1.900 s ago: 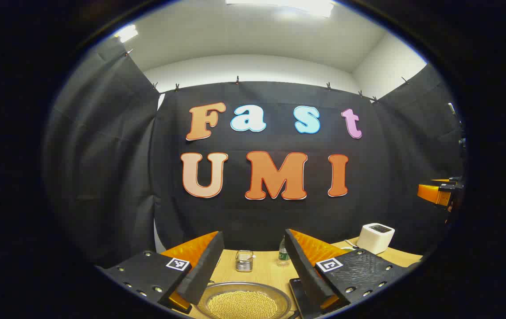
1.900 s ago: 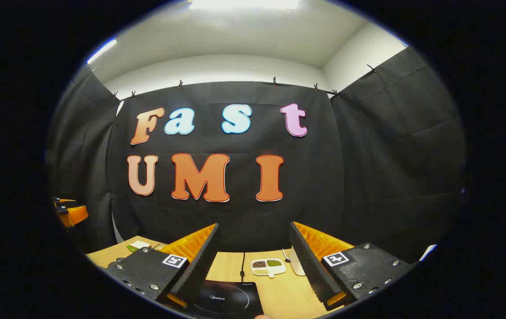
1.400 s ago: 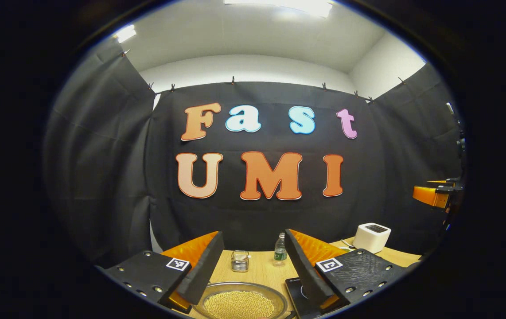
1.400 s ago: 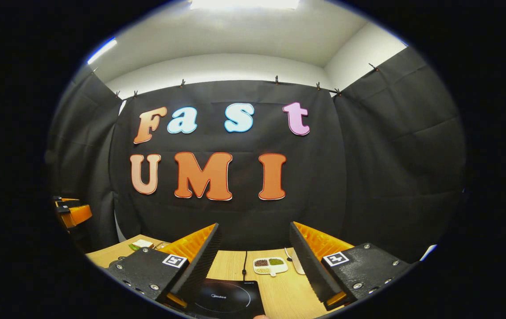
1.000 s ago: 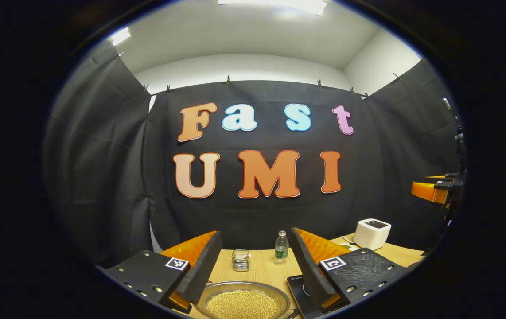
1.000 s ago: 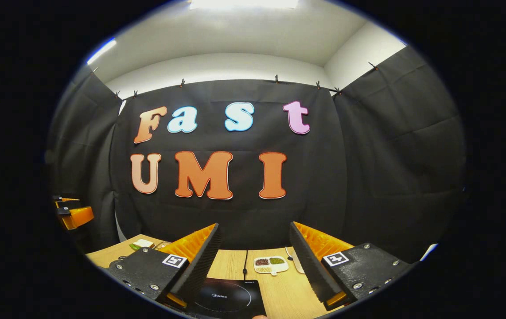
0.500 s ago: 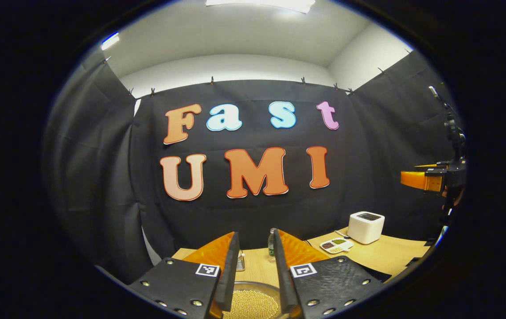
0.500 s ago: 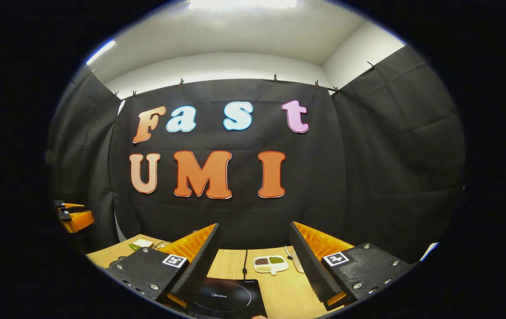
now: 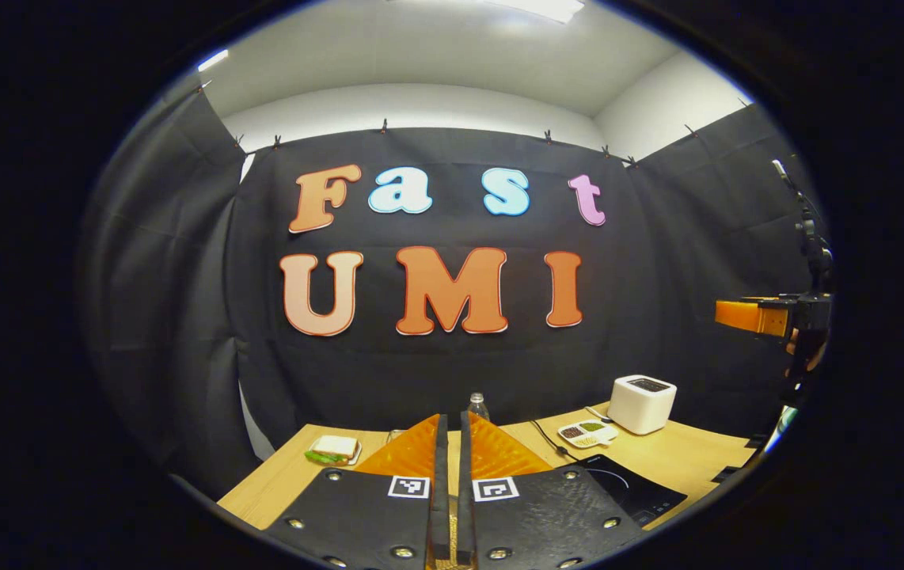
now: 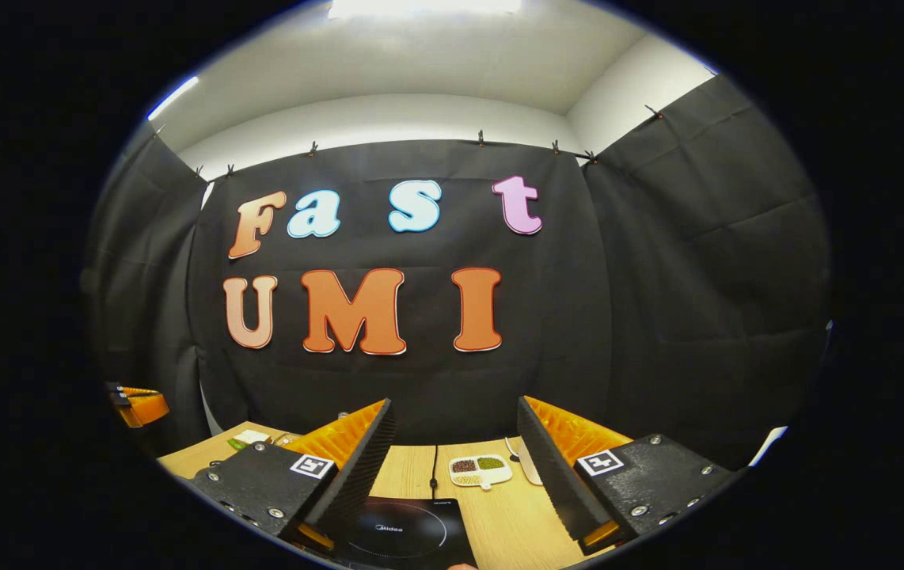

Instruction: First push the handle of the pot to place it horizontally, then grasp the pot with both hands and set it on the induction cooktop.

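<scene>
Since 0.5 s ago the left gripper has drawn its fingers from a narrow gap to nearly touching, with nothing between them, and its view has swung to show more of the surface. Earlier, the left gripper view showed a metal pot of yellow beans low between the fingers; now just a sliver of yellow shows at the bottom edge behind the fingers, too little to tell the pot's place or its handle.

In the left gripper view a sandwich lies at the left, a bottle stands behind the fingertips, and at the right sit a bean dish, a white toaster and the black cooktop, its cable running back along the surface. The right gripper hangs at the far right edge.

In the right gripper view the right gripper holds its fingers wide apart, empty, above the cooktop, which carries a small pale logo too blurred to read surely. The bean dish lies beyond it. The left gripper shows at the left edge.
</scene>
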The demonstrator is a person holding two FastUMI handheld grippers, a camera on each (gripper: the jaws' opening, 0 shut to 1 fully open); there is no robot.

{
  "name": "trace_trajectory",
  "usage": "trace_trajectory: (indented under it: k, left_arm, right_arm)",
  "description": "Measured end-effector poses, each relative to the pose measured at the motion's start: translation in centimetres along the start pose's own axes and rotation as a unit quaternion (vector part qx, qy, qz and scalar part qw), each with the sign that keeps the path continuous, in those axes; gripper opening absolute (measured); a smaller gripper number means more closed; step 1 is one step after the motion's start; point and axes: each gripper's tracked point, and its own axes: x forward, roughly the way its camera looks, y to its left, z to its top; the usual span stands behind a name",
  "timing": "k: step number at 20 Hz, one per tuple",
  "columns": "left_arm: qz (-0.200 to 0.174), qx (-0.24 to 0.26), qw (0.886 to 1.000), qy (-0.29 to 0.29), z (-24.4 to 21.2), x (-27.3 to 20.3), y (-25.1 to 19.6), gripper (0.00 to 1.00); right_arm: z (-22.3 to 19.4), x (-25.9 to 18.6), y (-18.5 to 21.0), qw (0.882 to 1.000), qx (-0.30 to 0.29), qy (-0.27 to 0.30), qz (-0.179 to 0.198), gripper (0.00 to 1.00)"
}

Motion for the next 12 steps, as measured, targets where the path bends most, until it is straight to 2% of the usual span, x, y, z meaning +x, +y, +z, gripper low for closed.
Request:
trace_trajectory:
  k: [1,2,3,4,12]
  left_arm:
    - [-0.003,-0.001,1.0,0.006,-0.6,-0.2,0.0,0.05]
    - [-0.003,0.001,1.0,0.012,-1.2,-0.4,0.0,0.05]
    - [-0.003,0.002,1.0,0.017,-1.8,-0.7,0.0,0.05]
    - [-0.005,0.004,1.0,0.023,-2.5,-0.9,-0.2,0.05]
    - [-0.023,0.02,0.996,0.085,-8.4,-3.3,-1.2,0.05]
  right_arm:
    - [-0.3,0.1,-0.1,1.0,-0.001,0.002,0.0,0.99]
    - [-0.5,0.1,-0.1,1.0,0.0,0.005,0.0,0.96]
    - [-0.6,0.2,-0.1,1.0,0.001,0.007,0.001,0.99]
    - [-0.8,0.2,-0.1,1.0,0.002,0.009,0.001,0.96]
    - [-1.2,0.2,-0.1,1.0,0.002,0.009,0.0,0.96]
